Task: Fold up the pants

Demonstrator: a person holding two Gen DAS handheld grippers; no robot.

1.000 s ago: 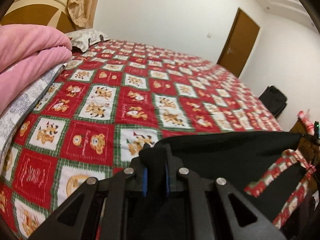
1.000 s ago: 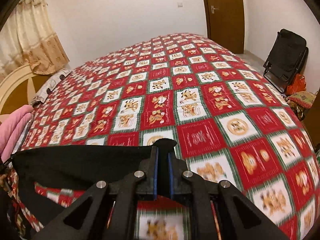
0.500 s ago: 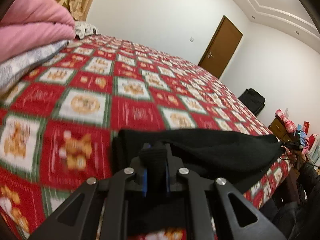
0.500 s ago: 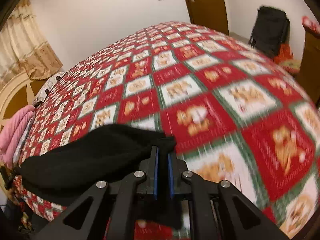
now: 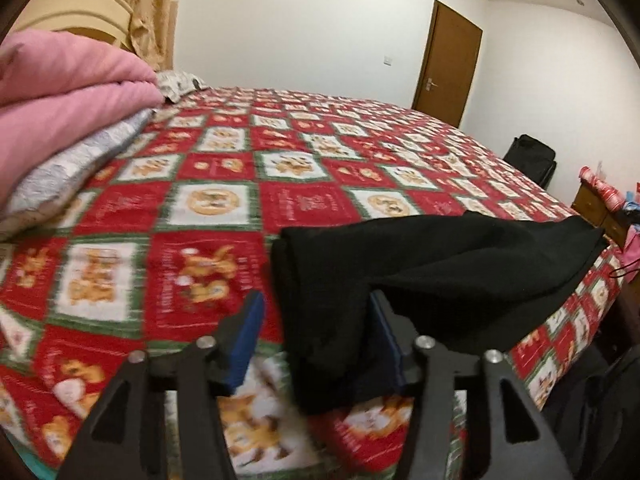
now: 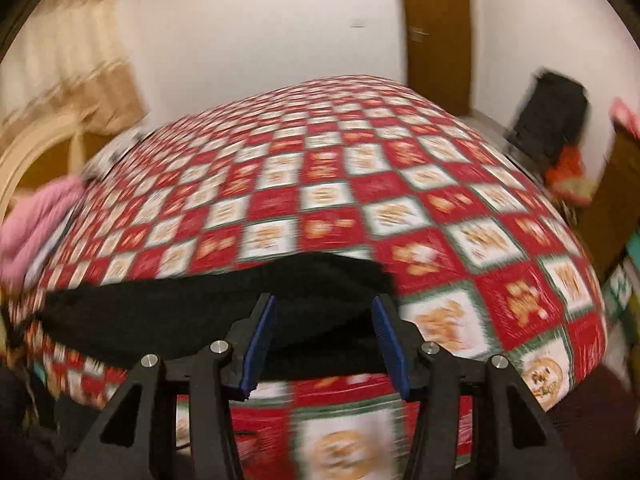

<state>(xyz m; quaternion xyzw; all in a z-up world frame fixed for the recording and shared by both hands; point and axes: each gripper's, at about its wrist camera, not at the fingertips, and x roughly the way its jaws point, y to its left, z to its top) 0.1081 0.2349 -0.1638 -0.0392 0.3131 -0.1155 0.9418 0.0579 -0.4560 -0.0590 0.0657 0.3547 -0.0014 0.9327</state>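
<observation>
Left gripper (image 5: 316, 340) blue-padded jaws spread apart, soft black pants (image 5: 440, 276) lay loose between them, right gripper (image 6: 326, 338) likewise wide open over the cloth, pants folded flat near edge of red checkered quilt (image 5: 224, 168), pink folded blanket (image 5: 60, 92) at left.

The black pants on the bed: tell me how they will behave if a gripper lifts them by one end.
The black pants lie in soft folds on the bedspread, so they would likely sag, not hold shape. The cloth looks thick and matte, probably not slippery. Part hangs over the bed's edge, so it may slide off if tugged.
</observation>
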